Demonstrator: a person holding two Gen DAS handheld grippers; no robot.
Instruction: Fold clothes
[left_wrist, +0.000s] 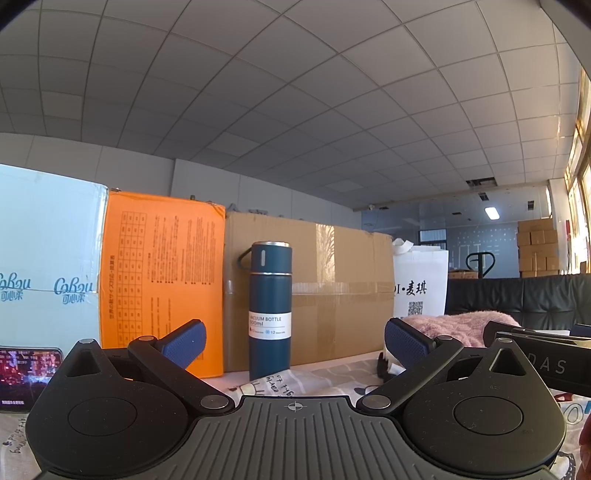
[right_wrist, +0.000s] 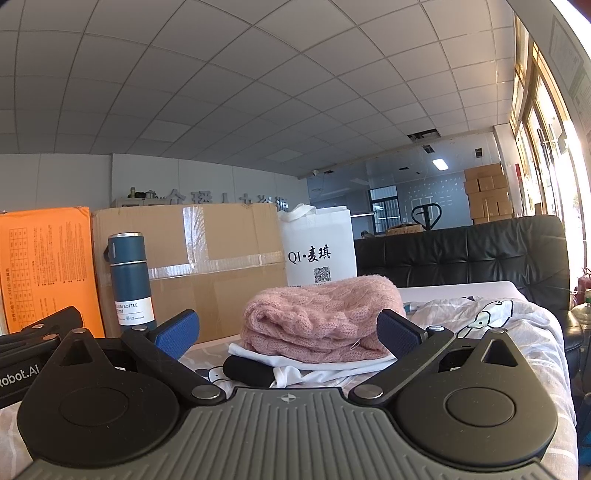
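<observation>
A folded pink knit sweater (right_wrist: 321, 317) lies on a white garment (right_wrist: 306, 369) with a black rolled piece (right_wrist: 247, 371) beside it, on a table covered with a printed cloth (right_wrist: 491, 325). My right gripper (right_wrist: 290, 341) is open and empty, low over the table just in front of the pile. My left gripper (left_wrist: 293, 343) is open and empty, facing a blue vacuum bottle (left_wrist: 269, 310). The pink sweater (left_wrist: 454, 326) shows at the right of the left wrist view, partly hidden by the right gripper's body (left_wrist: 535, 350).
Behind the table stand a light blue carton (left_wrist: 48, 258), an orange box (left_wrist: 159, 273), a brown cardboard box (left_wrist: 332, 288) and a white paper bag (right_wrist: 319, 251). A phone (left_wrist: 22, 373) lies at left. A black sofa (right_wrist: 480, 254) is behind right.
</observation>
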